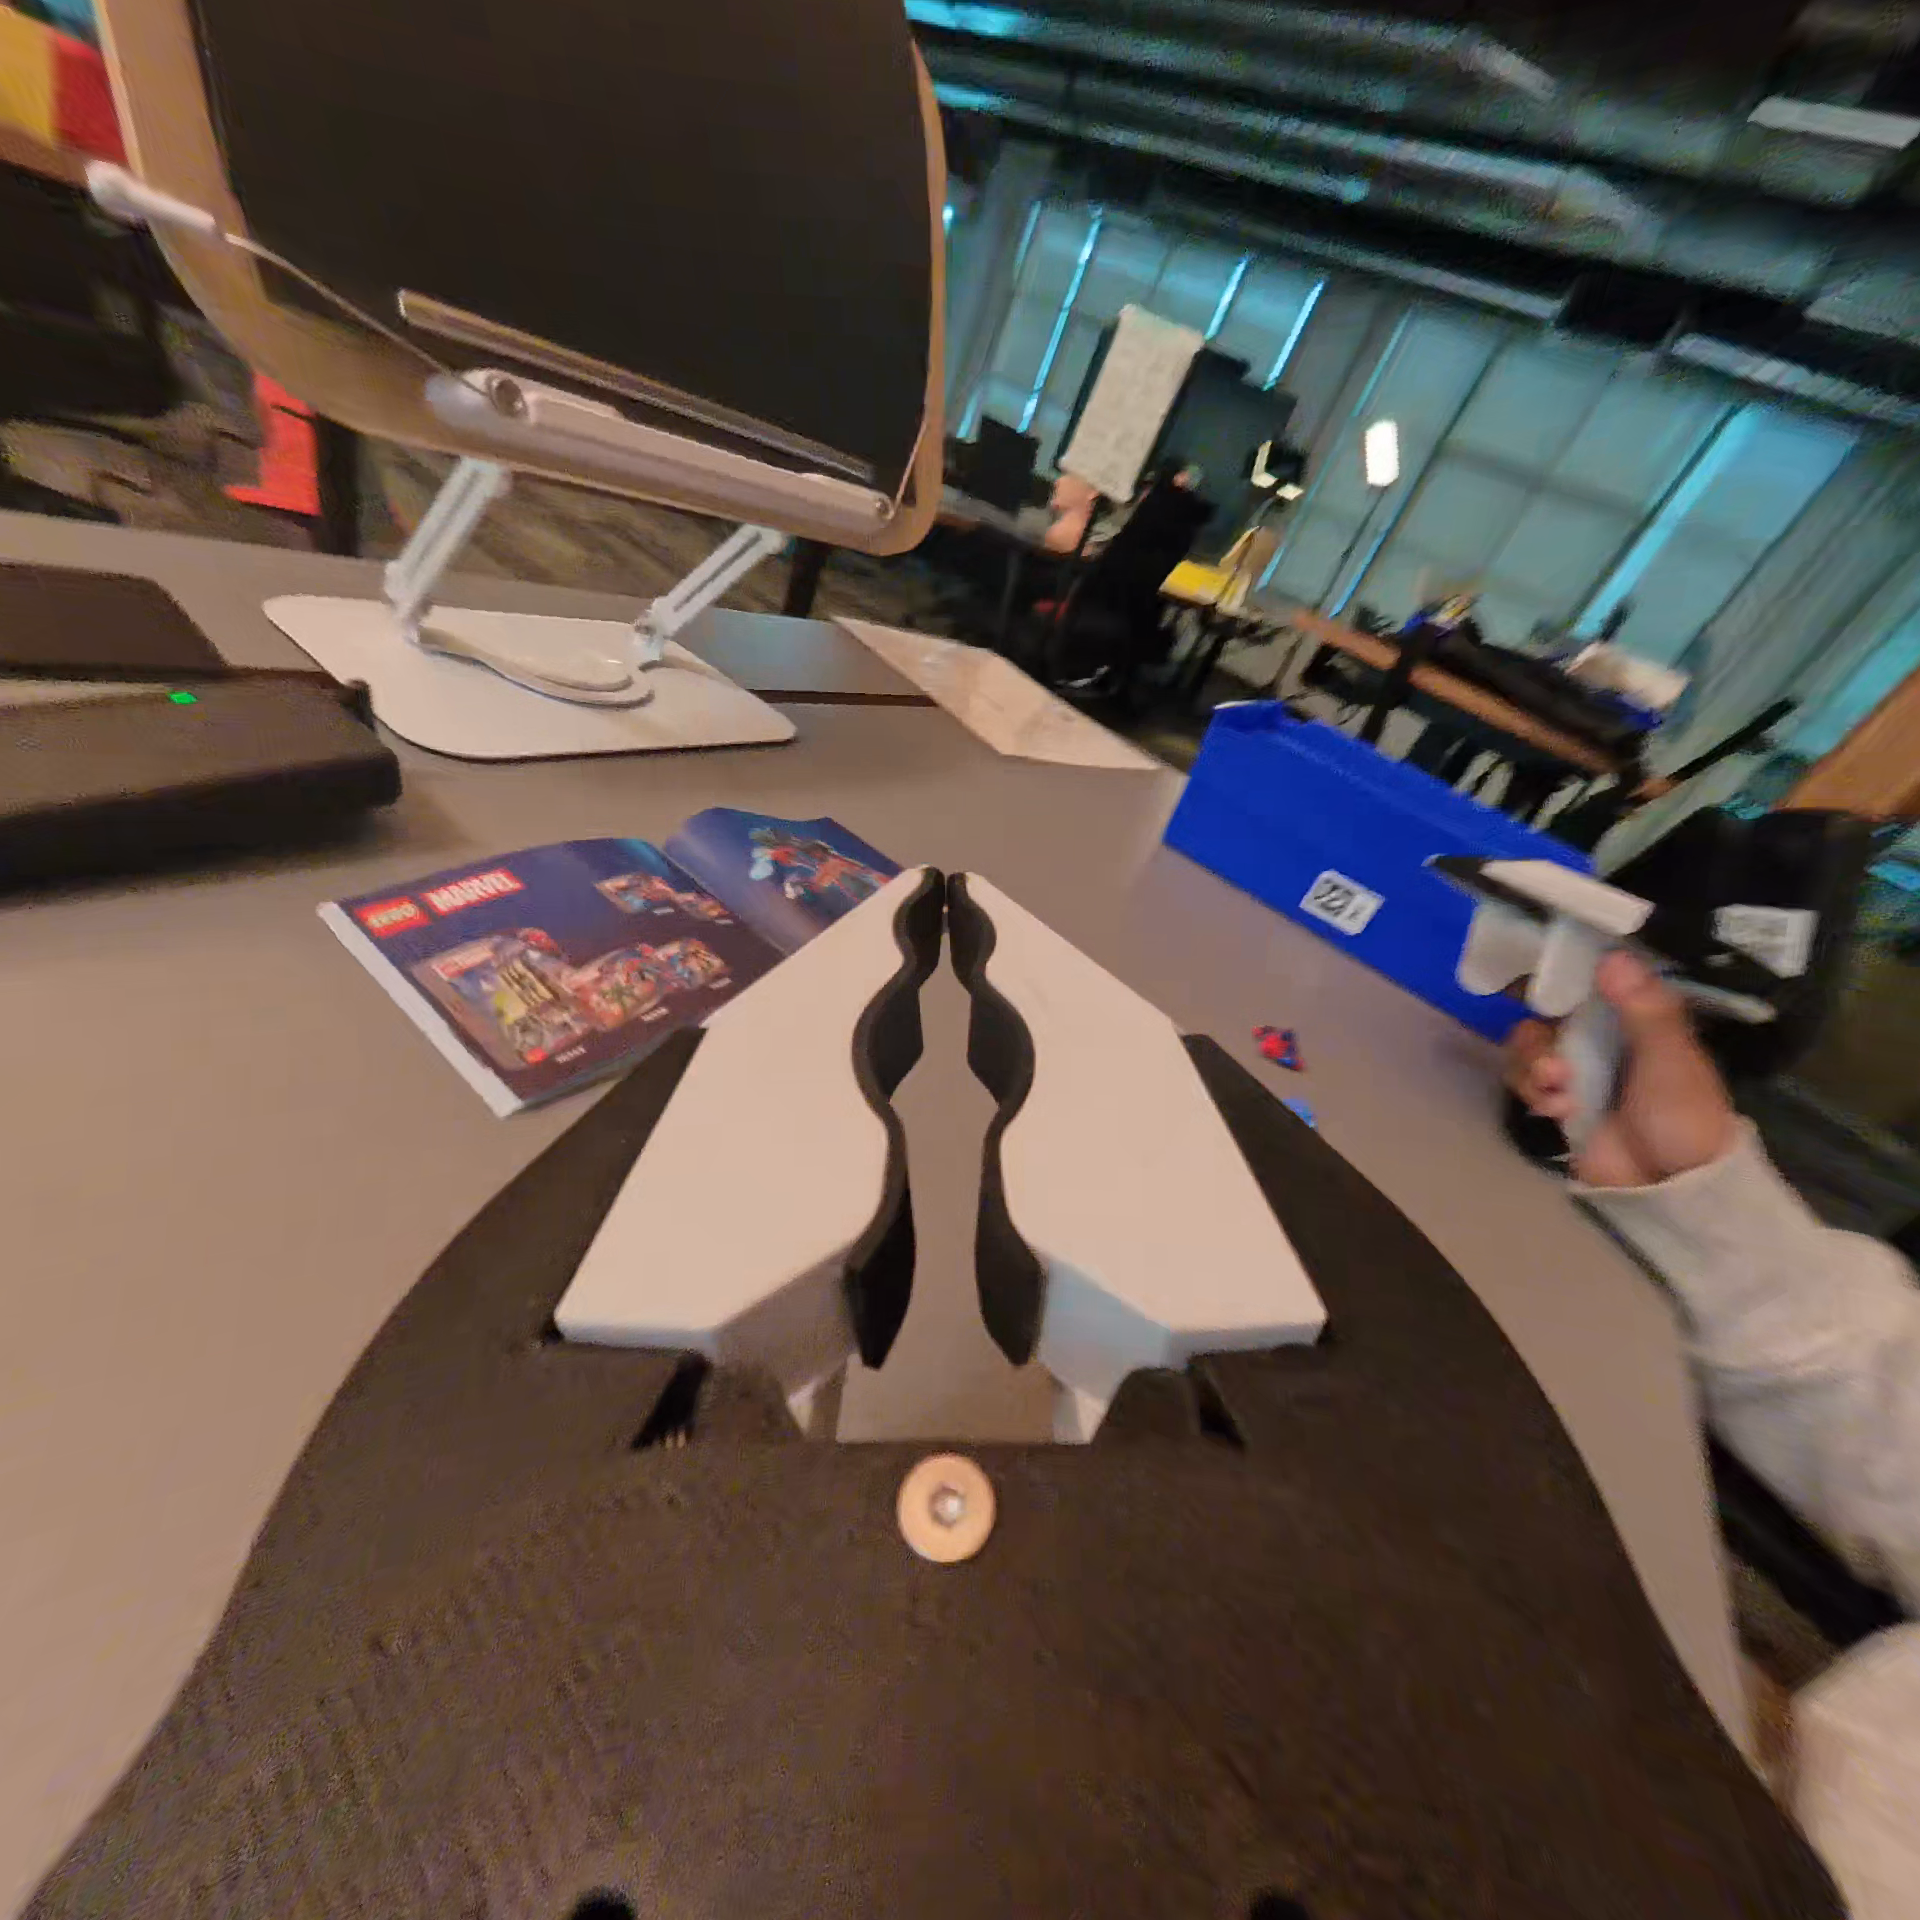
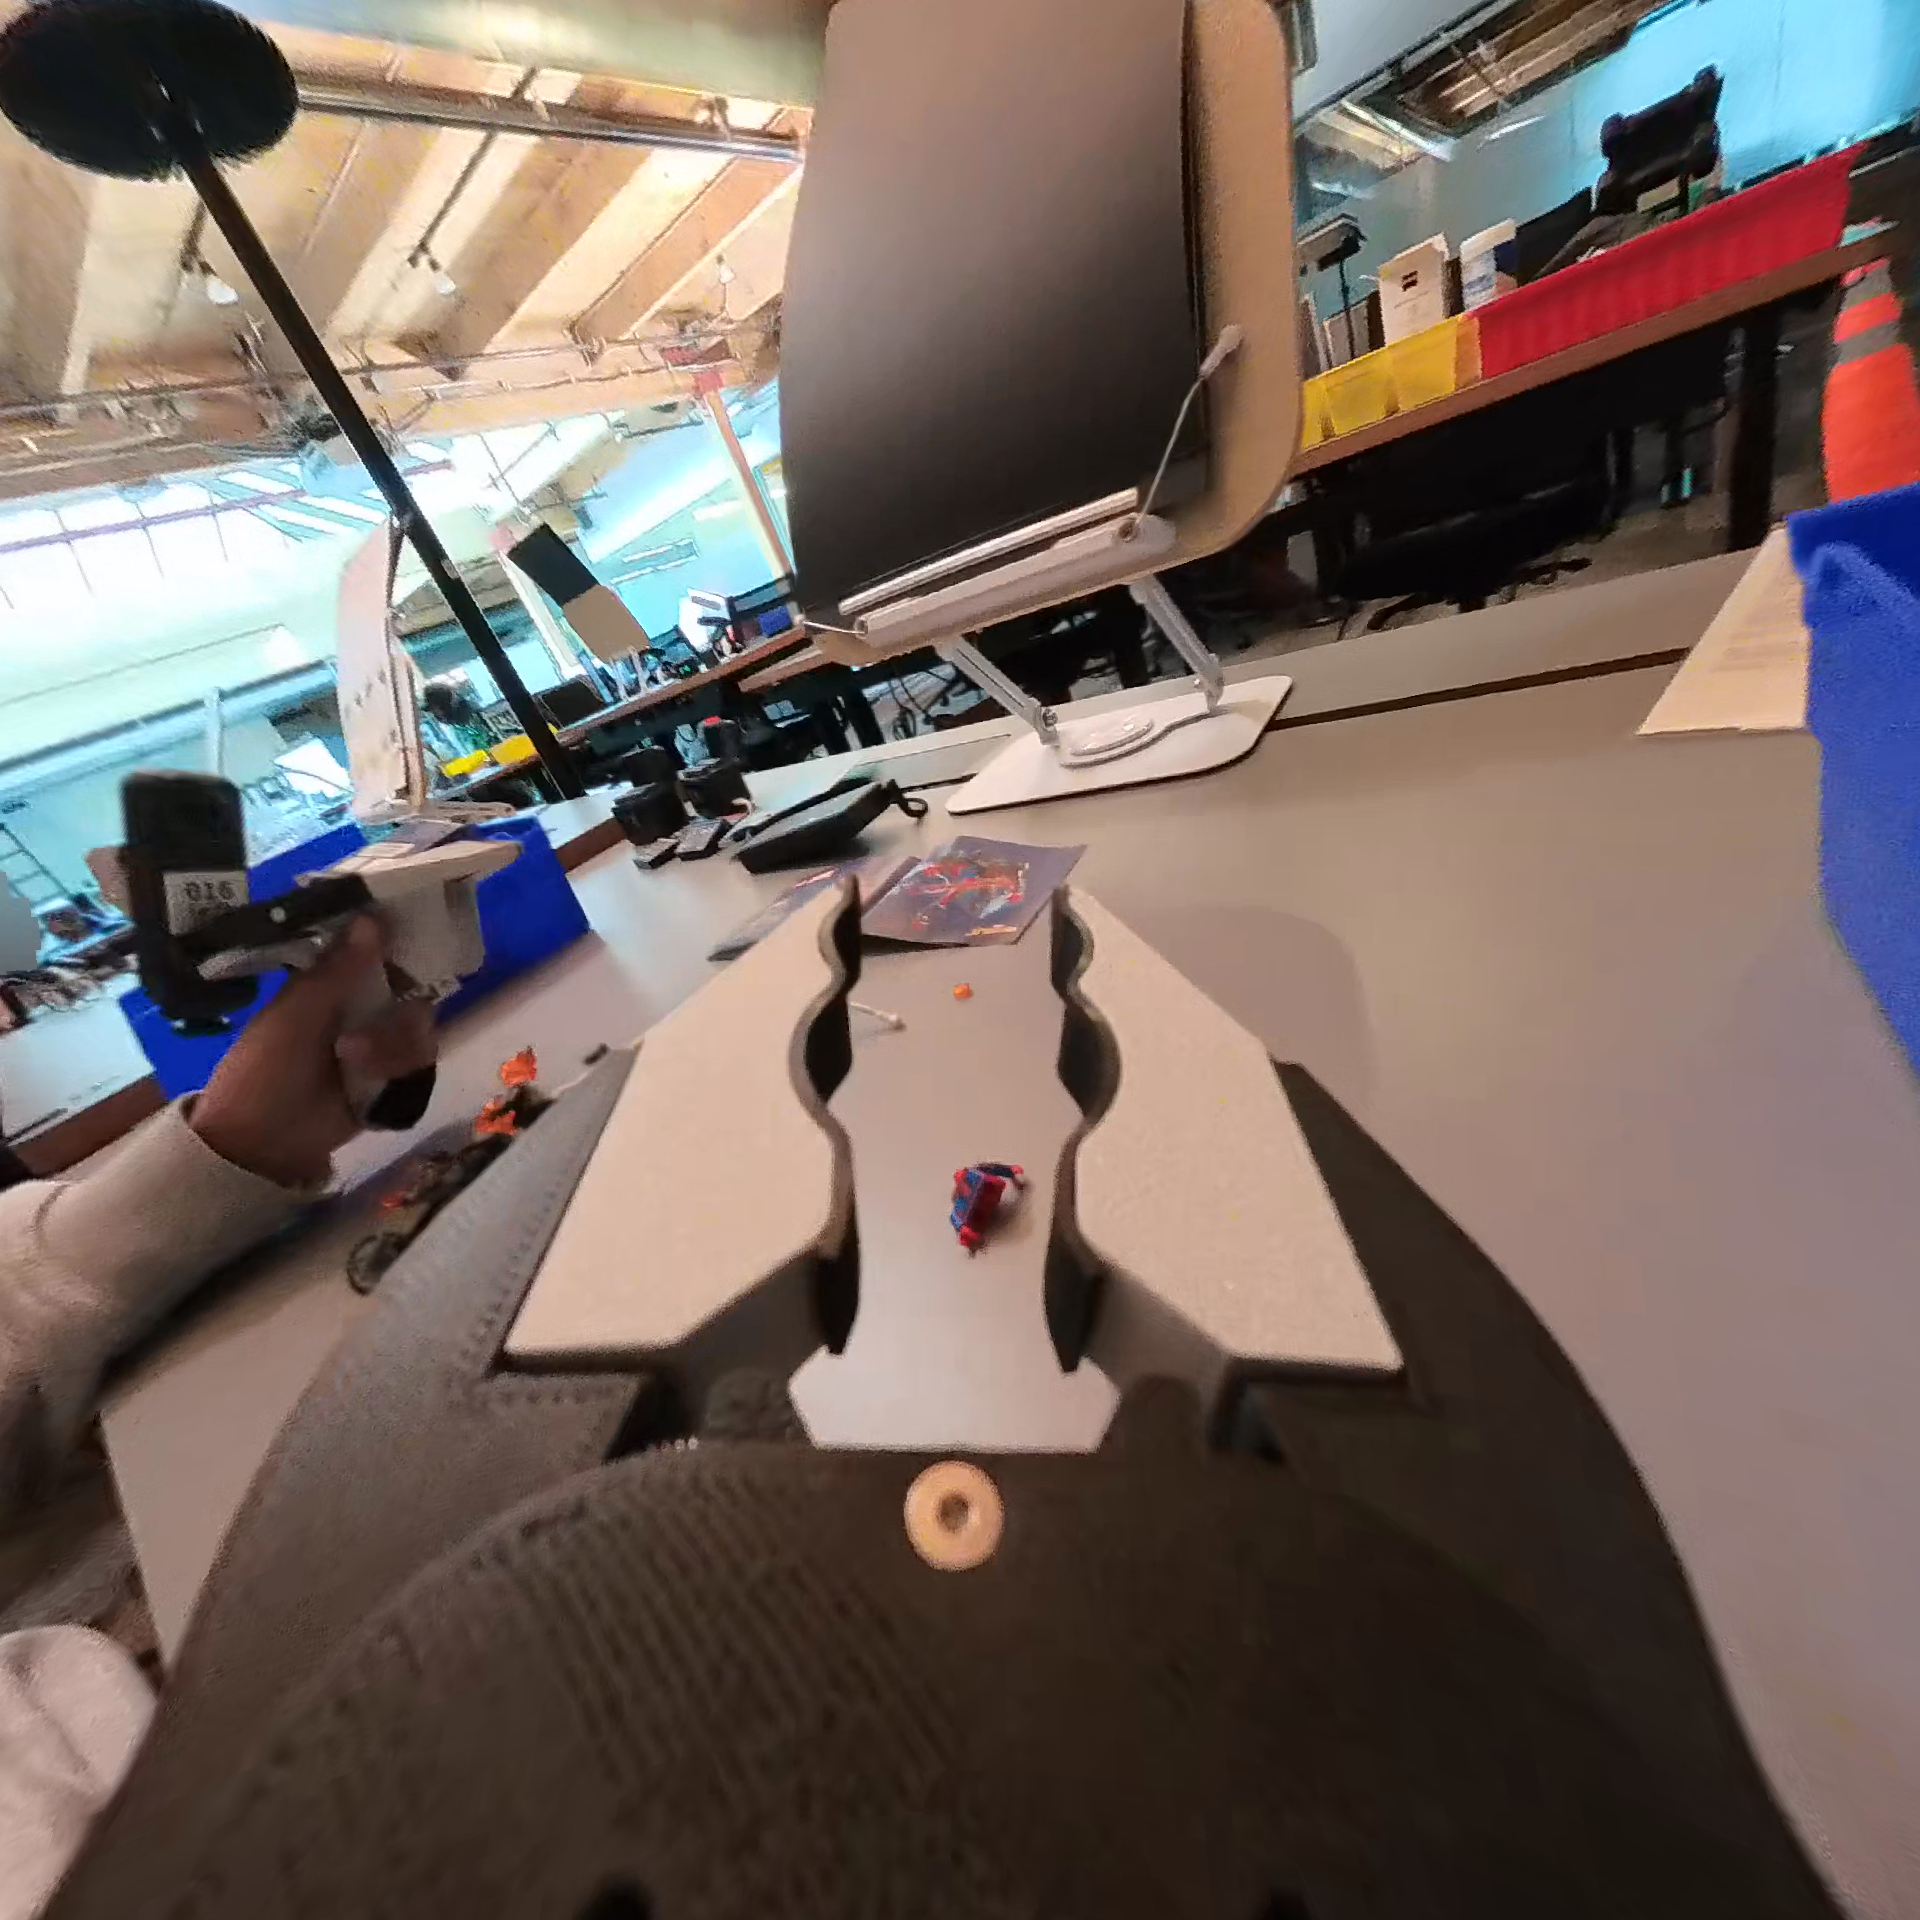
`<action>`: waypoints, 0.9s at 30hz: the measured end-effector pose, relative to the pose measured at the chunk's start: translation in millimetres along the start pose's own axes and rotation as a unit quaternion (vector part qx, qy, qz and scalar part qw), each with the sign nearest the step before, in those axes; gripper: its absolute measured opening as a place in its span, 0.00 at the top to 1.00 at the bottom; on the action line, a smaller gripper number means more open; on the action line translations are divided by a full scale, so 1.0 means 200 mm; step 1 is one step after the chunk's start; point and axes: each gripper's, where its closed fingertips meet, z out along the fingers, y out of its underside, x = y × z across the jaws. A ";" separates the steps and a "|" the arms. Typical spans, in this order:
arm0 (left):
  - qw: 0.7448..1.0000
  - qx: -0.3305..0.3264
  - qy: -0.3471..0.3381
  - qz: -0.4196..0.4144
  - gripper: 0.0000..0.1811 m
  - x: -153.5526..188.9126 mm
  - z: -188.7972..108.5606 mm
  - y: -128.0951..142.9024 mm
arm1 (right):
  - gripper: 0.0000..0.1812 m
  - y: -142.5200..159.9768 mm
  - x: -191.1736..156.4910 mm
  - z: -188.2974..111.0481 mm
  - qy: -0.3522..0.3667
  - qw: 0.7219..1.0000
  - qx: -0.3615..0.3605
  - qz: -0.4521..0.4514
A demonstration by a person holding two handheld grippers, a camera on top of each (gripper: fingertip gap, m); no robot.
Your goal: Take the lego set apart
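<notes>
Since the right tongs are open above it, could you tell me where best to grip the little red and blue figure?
Grip the figure across its torso, coming straight down with the right tongs. It lies flat on the table, so only its narrow sides seem to offer opposing faces; a finger would pass on each side.

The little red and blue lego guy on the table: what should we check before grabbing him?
1. Right gripper open: ok, jaws spread wide.
2. Figure lined up between the fingers: ok, it lies on the grey table in the gap.
3. Figure held yet: not ok, nothing touches it.
4. Left gripper ready to help: not ok, it is shut, empty, and points toward the booklet.
5. Loose bits nearby: ok, the orange piece lies farther ahead.
6. Whether the figure still has parts joined: cannot tell, too small.
</notes>
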 end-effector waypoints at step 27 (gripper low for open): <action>0.996 0.015 0.083 -0.035 0.96 0.06 -0.03 -0.01 | 0.84 -0.03 -0.04 0.08 -0.008 0.996 -0.014 -0.083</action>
